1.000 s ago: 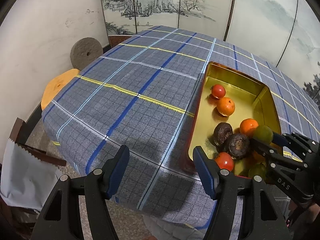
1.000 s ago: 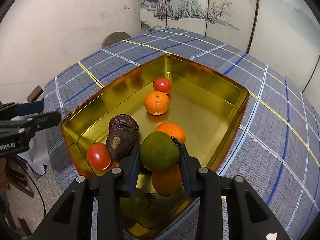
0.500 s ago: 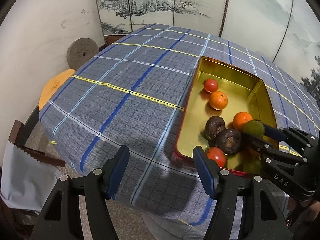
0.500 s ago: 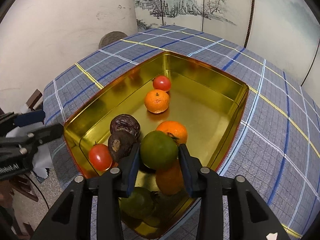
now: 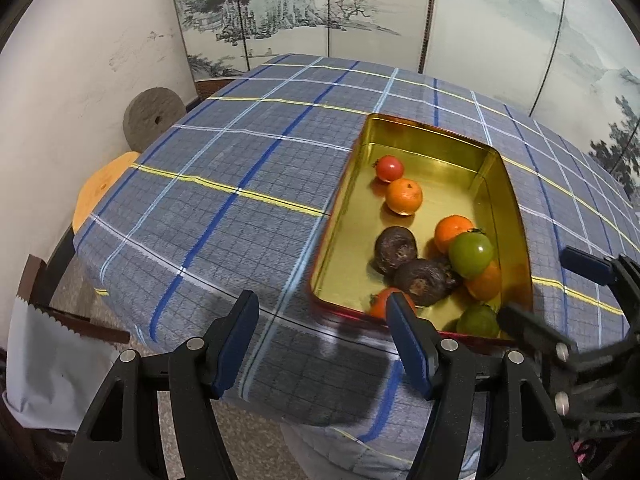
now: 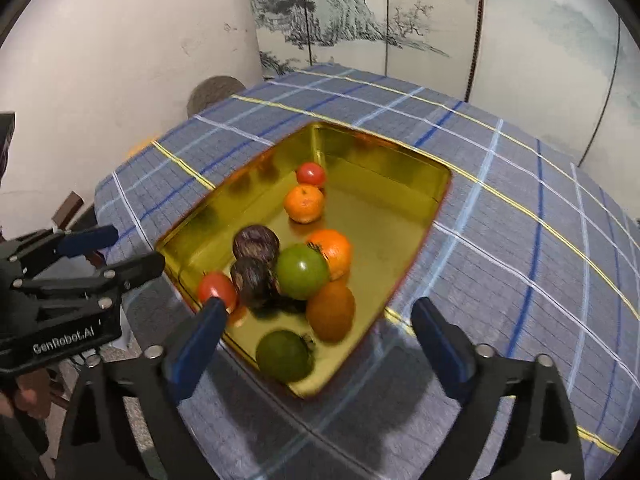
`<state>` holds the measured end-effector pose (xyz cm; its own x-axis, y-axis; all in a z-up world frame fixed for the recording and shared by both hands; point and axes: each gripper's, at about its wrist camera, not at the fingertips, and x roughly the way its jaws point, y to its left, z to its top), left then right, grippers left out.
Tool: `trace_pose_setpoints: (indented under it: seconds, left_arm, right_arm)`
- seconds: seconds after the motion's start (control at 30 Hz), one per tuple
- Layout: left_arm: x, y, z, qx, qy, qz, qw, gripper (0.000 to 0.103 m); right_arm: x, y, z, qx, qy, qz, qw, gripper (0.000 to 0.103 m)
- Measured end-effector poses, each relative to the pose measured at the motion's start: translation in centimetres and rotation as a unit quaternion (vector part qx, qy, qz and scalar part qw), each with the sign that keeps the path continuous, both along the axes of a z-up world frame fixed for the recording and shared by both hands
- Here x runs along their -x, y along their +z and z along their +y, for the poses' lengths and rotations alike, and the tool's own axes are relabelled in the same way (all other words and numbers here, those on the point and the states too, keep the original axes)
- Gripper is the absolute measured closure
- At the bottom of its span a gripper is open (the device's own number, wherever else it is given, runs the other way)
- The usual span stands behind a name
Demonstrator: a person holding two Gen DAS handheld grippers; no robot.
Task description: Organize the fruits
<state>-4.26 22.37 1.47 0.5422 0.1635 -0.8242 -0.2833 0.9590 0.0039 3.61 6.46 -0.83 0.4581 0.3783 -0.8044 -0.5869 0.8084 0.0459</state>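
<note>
A gold tin tray (image 5: pixel 516 208) (image 6: pixel 436 196) sits on the checked tablecloth and holds several fruits. A green fruit (image 5: pixel 470 254) (image 6: pixel 302 273) rests on top of the pile, beside an orange (image 6: pixel 332 254) and two dark wrinkled fruits (image 6: pixel 256 245). Red tomatoes (image 6: pixel 311 174) and another green fruit (image 6: pixel 284 356) also lie in the tray. My right gripper (image 6: pixel 316 340) is open and empty, pulled back over the tray's near edge. My left gripper (image 5: pixel 322 332) is open and empty at the table's near edge, left of the tray.
The blue checked tablecloth (image 5: pixel 240 184) covers a round table. A painted folding screen (image 5: pixel 360 12) stands behind. A stone wheel (image 5: pixel 154 118) and an orange stool (image 5: pixel 100 184) sit by the left wall.
My right gripper opened and let go of the green fruit, which now rests on the pile in the tray. Both grippers pulled back from the tray.
</note>
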Motion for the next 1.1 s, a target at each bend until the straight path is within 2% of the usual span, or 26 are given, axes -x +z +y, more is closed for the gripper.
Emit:
trace_pose_setpoints:
  seconds: [0.03, 0.47, 1.1]
  left_arm:
    - [0.0, 0.0, -0.1, -0.001, -0.001, 0.000, 1.0000, 0.036]
    - [-0.3, -0.2, -2.4, -0.008, -0.022, 0.010, 0.9997, 0.036]
    - [-0.9, -0.3, -3.7, -0.001, -0.042, 0.018, 0.9990, 0.036]
  right_arm:
    - [0.2, 0.0, -0.2, 0.000, 0.000, 0.006, 1.000, 0.000]
    - [2.2, -1.1, -1.3, 0.031, -0.004, 0.033, 0.999, 0.000]
    - [1.7, -1.9, -2.0, 0.034, -0.011, 0.048, 0.998, 0.000]
